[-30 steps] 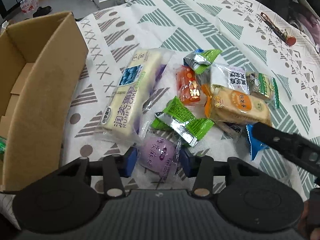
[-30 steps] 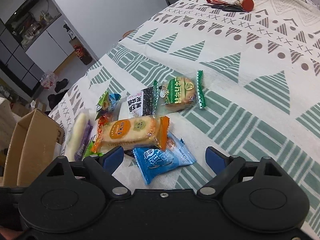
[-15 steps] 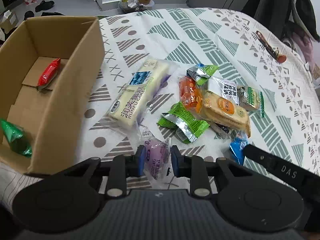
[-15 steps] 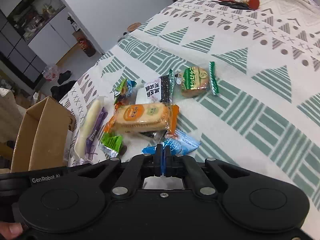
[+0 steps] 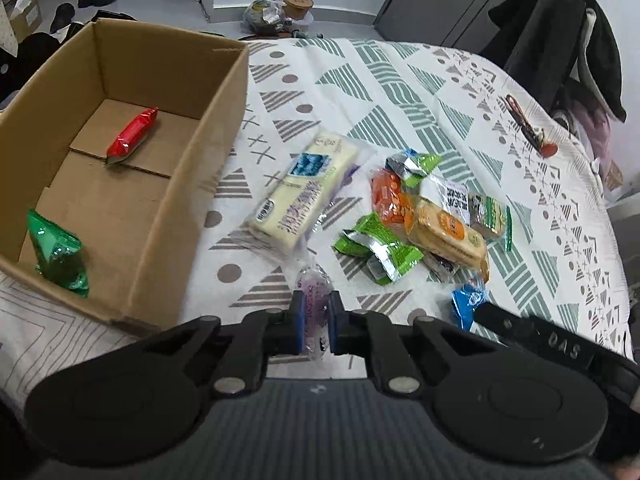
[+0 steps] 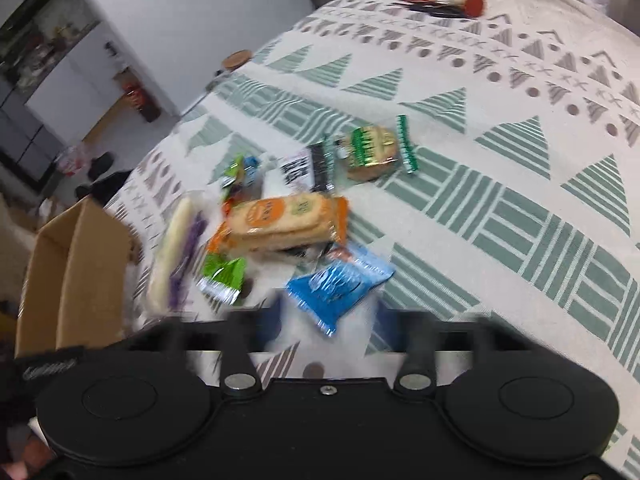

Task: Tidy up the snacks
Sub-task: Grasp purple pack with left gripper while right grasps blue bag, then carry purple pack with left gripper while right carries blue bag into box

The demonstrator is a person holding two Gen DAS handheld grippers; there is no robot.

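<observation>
The left gripper (image 5: pixel 313 322) has its blue pads pinched on a purple snack packet (image 5: pixel 314 292), held off the patterned tablecloth (image 5: pixel 400 92) just right of the cardboard box (image 5: pixel 208 160). The right gripper (image 6: pixel 328 328), blurred, has its jaws spread wide with nothing between them, just short of a blue packet (image 6: pixel 338 286). Its housing reads "DAS" in the left view. Right of the box lies a long cream cake (image 5: pixel 302 194); its print is too blurred to read. Inside the box lie a green packet (image 5: pixel 56 254) and, farther back, a red one (image 5: pixel 132 136).

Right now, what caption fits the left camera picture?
Left gripper pinches a purple snack beside the cardboard box.
</observation>
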